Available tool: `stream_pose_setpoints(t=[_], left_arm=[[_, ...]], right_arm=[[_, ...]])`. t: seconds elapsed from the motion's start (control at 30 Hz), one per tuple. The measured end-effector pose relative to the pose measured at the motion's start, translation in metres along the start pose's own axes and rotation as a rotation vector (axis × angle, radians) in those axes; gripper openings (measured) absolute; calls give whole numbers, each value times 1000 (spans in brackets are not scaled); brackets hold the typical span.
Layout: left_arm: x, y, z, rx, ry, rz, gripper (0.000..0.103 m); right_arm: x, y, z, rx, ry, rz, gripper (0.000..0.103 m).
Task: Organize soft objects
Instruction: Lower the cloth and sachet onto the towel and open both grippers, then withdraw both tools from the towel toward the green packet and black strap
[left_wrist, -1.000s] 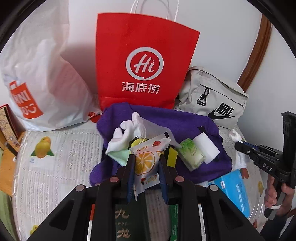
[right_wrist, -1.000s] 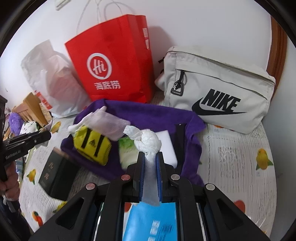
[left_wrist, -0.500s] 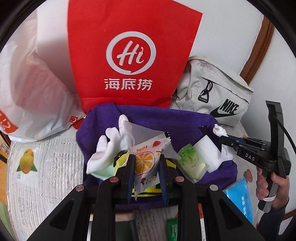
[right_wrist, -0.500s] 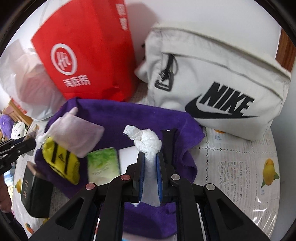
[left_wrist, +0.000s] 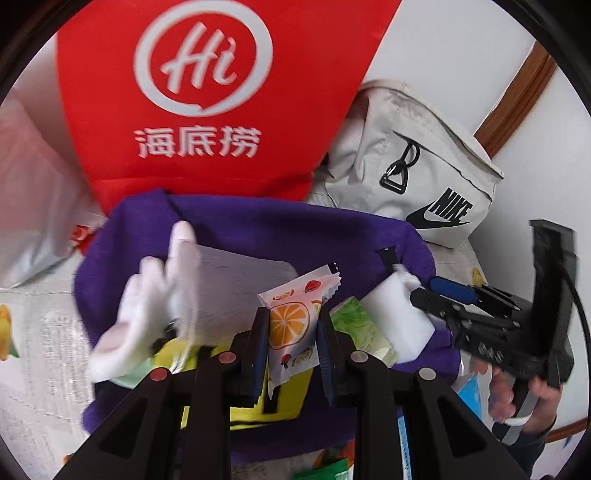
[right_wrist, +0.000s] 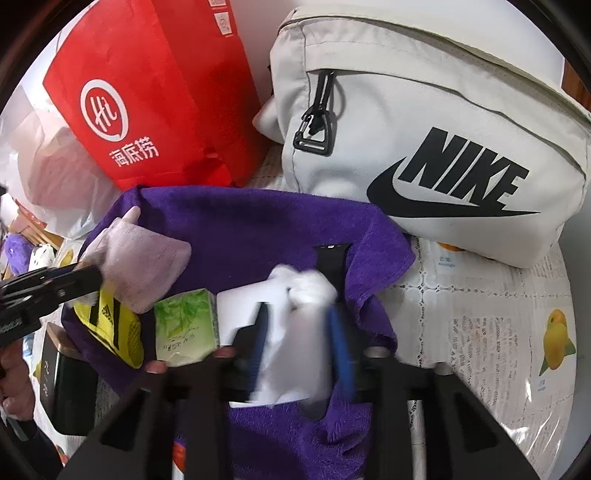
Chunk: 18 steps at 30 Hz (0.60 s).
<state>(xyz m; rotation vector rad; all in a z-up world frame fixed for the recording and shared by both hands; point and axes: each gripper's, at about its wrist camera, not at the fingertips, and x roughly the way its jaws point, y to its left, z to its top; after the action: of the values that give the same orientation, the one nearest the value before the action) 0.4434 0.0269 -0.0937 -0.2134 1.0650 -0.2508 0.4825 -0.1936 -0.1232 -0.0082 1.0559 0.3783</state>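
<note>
R claw (right_wrist: 299, 325) jaws opening, knotted white bag (right_wrist: 306, 284) loose between them, dropping onto purple towel (right_wrist: 240, 221) at 12 o'clock of claw. L claw (left_wrist: 291, 332) clamped on orange-print sachet (left_wrist: 291, 325), over towel, not yet released. Already on towel: white glove (left_wrist: 147, 306), yellow pouch (right_wrist: 110, 325), green tissue pack (right_wrist: 184, 325), white sponge (right_wrist: 240, 306). Looks most of the way through; sachet left, maybe bits on bench (right_wrist: 480, 314).

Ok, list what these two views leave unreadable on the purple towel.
- White knotted bag, right wrist view: motion-blurred between the opening right tool.
- Yellow pouch, left wrist view: mostly hidden behind the left tool and its orange-print sachet.
- Purple towel: near edge hidden by tools.
</note>
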Motion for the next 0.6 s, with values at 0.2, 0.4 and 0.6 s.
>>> stream_pose_setpoints(t=[0.2,0.4,0.6], left_arm=[[15,-2,0,-7,20,-12,31],[13,-4,2,6,13,37,58],[-4,-9,1,16,-3,50,66]], right_arm=[[-17,5,-6,-22,-57,21,56],[-32,14,-12,-22,-80,41,56],[-53,30,-22,-64,-117,42,56]])
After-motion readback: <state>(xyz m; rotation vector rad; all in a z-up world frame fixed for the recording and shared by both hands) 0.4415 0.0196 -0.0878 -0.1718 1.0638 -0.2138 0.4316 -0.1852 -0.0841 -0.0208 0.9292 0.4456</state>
